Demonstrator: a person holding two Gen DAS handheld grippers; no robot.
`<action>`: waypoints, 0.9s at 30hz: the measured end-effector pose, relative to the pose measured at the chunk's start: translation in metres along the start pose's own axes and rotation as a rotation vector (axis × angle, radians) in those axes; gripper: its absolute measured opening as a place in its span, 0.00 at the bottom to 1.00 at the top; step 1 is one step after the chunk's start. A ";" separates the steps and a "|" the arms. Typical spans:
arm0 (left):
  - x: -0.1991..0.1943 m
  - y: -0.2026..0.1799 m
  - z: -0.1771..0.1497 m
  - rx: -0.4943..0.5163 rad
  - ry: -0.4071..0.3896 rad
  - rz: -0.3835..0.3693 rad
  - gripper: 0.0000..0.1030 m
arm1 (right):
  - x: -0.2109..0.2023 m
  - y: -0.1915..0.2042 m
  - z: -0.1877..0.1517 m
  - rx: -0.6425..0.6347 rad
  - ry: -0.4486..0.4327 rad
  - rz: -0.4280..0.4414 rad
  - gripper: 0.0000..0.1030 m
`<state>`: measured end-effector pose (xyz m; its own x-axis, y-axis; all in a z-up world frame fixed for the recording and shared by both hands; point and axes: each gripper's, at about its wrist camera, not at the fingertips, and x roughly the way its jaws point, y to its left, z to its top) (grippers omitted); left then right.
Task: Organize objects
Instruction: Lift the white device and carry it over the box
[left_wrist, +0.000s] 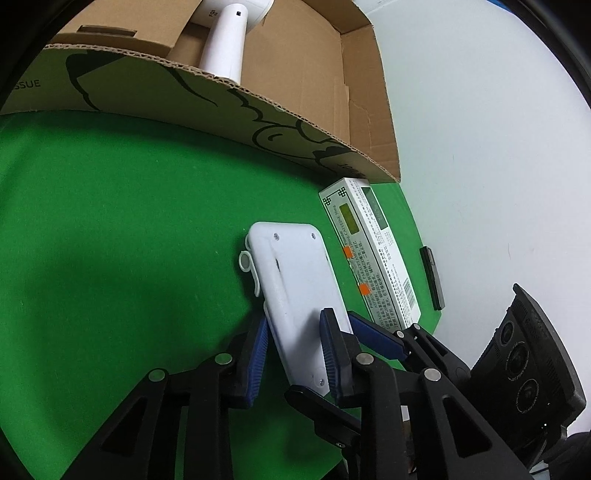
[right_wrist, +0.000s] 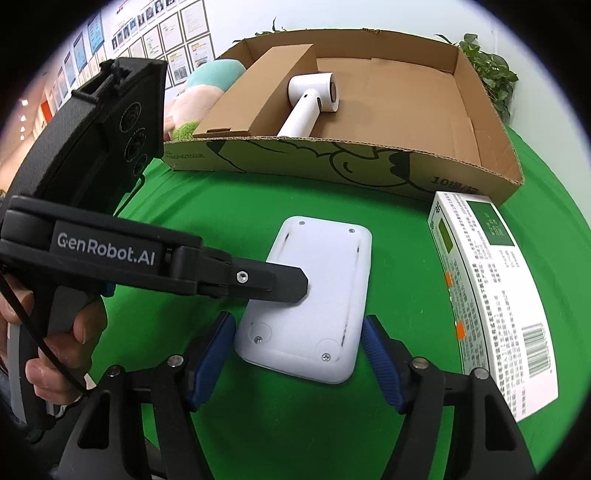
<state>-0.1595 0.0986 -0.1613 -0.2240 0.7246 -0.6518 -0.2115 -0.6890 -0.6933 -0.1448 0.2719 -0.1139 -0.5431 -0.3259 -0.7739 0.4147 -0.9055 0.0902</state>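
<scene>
we have the left gripper (left_wrist: 295, 354) clamped across the white device (right_wrist: 310, 295), its blue pads pressing on the near part of the two long sides, while the right gripper (right_wrist: 299, 362) brackets the device's near end with its pads standing just clear of either side, so it holds nothing. the device lies back side up on the green cloth (right_wrist: 207, 206), straight ahead of both grippers and between them and the cardboard box (right_wrist: 332, 162). the likely trouble is leverage: our left grip sits near one end, so most of the device hangs out ahead of the pads, and a lift could let the far end droop or twist out (the casing looks smooth). if the right gripper closes while the left pulls, the two could fight over it and skew it. the left gripper's arm also crosses over the device's left edge in the right wrist view, so the two tools are close enough to knock together. to the right of the grippers the medicine carton (right_wrist: 491, 295) lies just beside the device, leaving little room for a sideways swing there. to the left the cloth is bare. ahead, the box's front wall must be cleared, and inside it the hair dryer (right_wrist: 314, 99) fills the left part, leaving the right part open.
</scene>
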 end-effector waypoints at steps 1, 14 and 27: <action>-0.002 -0.002 0.000 0.005 -0.005 0.001 0.24 | -0.001 0.001 -0.001 0.002 -0.005 -0.001 0.67; -0.049 -0.040 0.012 0.106 -0.100 0.049 0.24 | -0.027 0.001 0.022 0.005 -0.133 0.002 0.67; -0.088 -0.088 0.039 0.218 -0.205 0.084 0.24 | -0.045 -0.005 0.057 -0.011 -0.254 -0.024 0.67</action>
<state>-0.1579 0.0950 -0.0308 -0.4319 0.6613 -0.6133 -0.3783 -0.7501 -0.5424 -0.1642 0.2756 -0.0433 -0.7181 -0.3636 -0.5934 0.4070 -0.9110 0.0657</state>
